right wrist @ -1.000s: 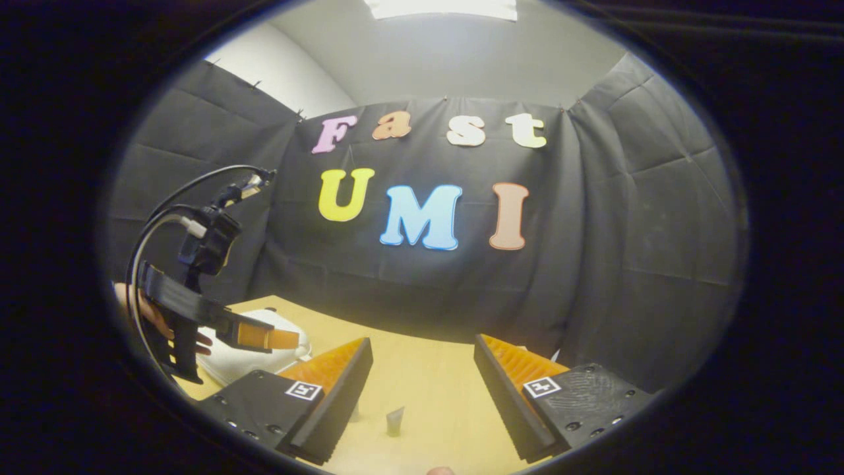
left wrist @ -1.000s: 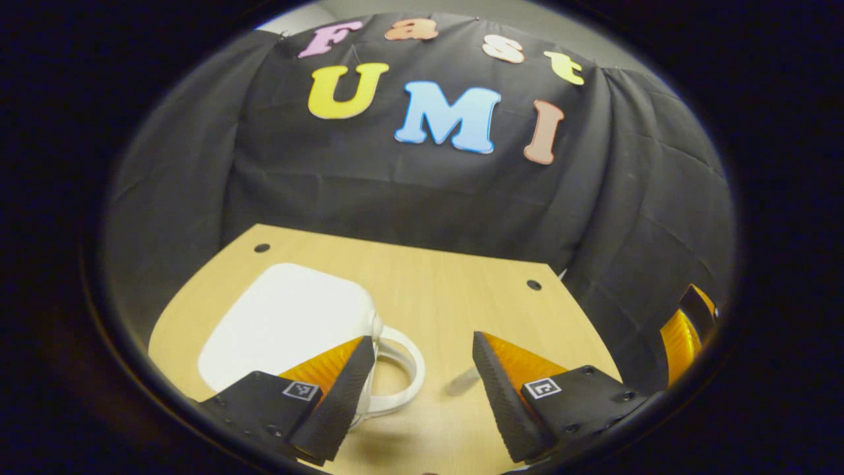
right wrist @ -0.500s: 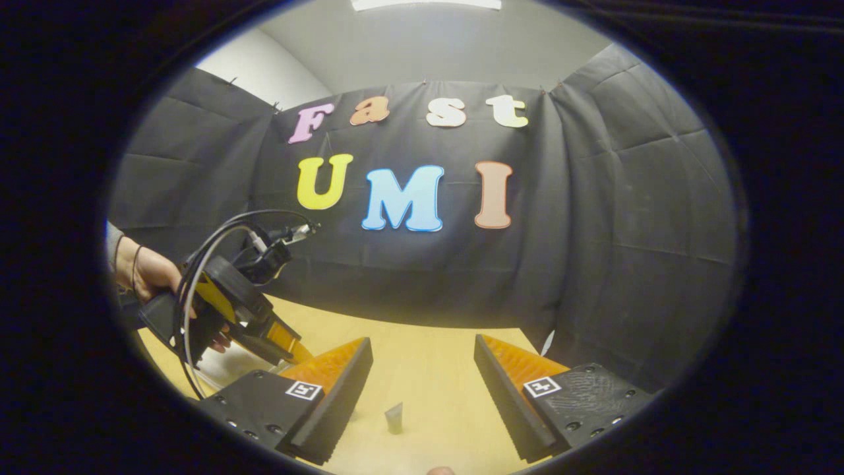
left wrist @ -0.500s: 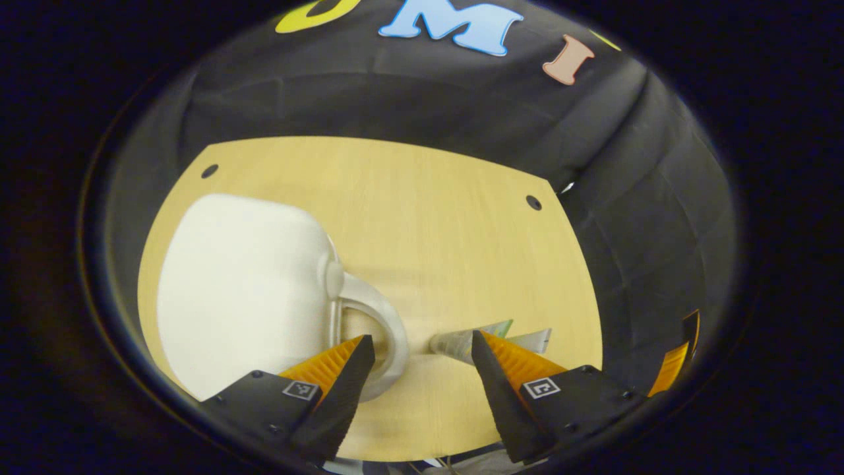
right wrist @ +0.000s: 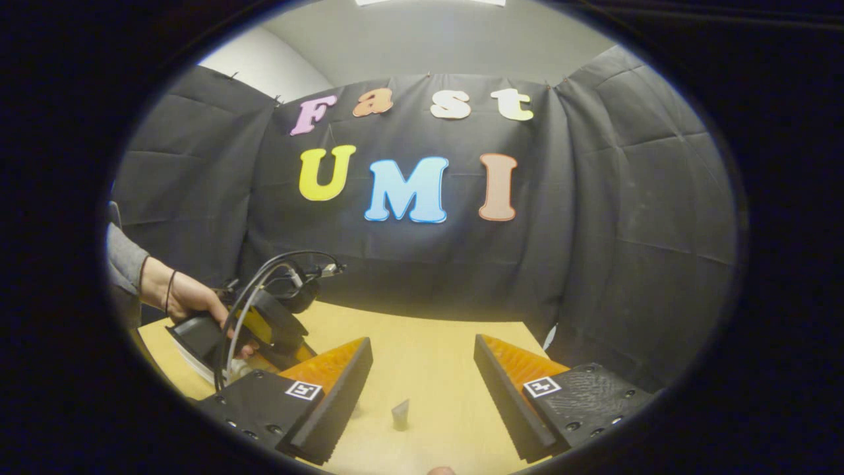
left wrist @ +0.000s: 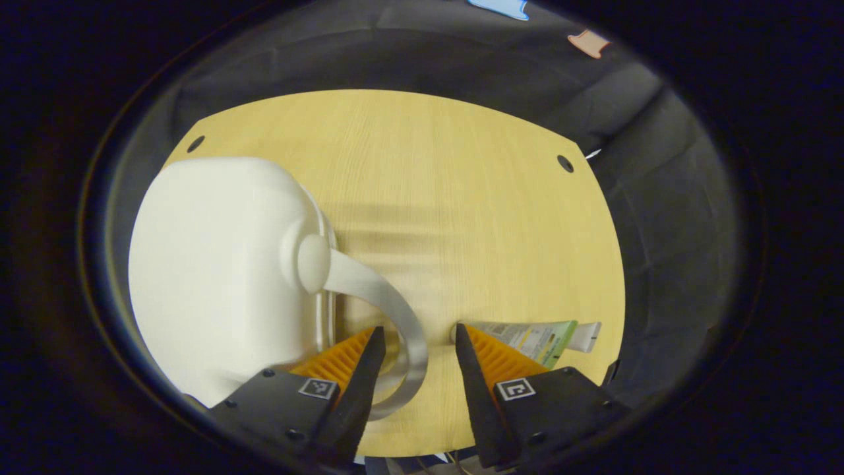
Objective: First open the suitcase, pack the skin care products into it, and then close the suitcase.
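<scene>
My left gripper [left wrist: 413, 346] sits spread around the white suitcase's handle [left wrist: 389, 310], not pinching it; the suitcase [left wrist: 217, 264] lies shut at the table's [left wrist: 461, 198] left. A tube [left wrist: 541, 335] lies right. My right gripper [right wrist: 422, 369] hangs spread.

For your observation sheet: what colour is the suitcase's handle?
White, like the suitcase itself; the handle shows best in the left gripper view.
</scene>
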`<move>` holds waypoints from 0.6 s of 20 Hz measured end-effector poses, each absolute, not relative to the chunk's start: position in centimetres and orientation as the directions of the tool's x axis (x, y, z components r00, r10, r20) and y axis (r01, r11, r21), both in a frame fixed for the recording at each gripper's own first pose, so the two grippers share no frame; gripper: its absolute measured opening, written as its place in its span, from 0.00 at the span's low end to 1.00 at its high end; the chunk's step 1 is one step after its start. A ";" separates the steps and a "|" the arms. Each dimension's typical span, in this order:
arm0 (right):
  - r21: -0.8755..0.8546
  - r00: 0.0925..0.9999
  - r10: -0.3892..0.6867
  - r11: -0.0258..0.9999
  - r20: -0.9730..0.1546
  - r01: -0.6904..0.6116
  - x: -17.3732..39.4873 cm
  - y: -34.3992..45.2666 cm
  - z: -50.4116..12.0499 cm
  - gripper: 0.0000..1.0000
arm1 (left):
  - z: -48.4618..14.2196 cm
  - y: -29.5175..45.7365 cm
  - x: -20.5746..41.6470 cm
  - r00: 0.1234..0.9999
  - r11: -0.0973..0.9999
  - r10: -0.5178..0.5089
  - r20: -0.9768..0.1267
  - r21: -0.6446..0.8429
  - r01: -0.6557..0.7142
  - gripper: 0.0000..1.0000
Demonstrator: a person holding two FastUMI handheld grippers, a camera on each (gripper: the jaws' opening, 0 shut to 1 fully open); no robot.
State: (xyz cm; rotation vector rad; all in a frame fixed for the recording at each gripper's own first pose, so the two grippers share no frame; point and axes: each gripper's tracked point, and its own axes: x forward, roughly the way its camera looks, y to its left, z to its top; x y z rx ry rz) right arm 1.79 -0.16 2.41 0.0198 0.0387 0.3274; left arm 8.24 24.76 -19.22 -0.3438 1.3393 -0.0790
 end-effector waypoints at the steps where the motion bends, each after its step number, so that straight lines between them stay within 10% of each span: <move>1: 0.028 0.946 0.322 0.947 -0.034 -0.321 1.9 -0.2 2.5 0.95 | -19.6 24.6 8.4 0.229 0.951 -0.243 -0.943 -0.278 -0.133 0.70; 2: 0.032 0.947 0.320 0.947 -0.029 -0.319 1.9 -0.4 2.7 0.94 | -20.0 24.7 8.6 0.222 0.953 -0.240 -0.945 -0.273 -0.132 0.74; 3: 0.036 0.948 0.317 0.948 -0.024 -0.316 1.9 -0.6 2.9 0.94 | -20.3 24.2 8.4 0.215 0.952 -0.247 -0.945 -0.278 -0.128 0.55; 9: 0.047 0.952 0.306 0.951 -0.016 -0.305 2.0 -2.7 2.6 0.95 | -21.2 24.7 8.6 0.200 0.934 -0.251 -0.947 -0.291 -0.209 0.23; 12: 0.049 0.949 0.315 0.948 -0.009 -0.314 1.8 -3.6 2.5 0.95 | -19.5 25.9 8.7 0.188 0.940 -0.243 -0.952 -0.278 -0.197 0.20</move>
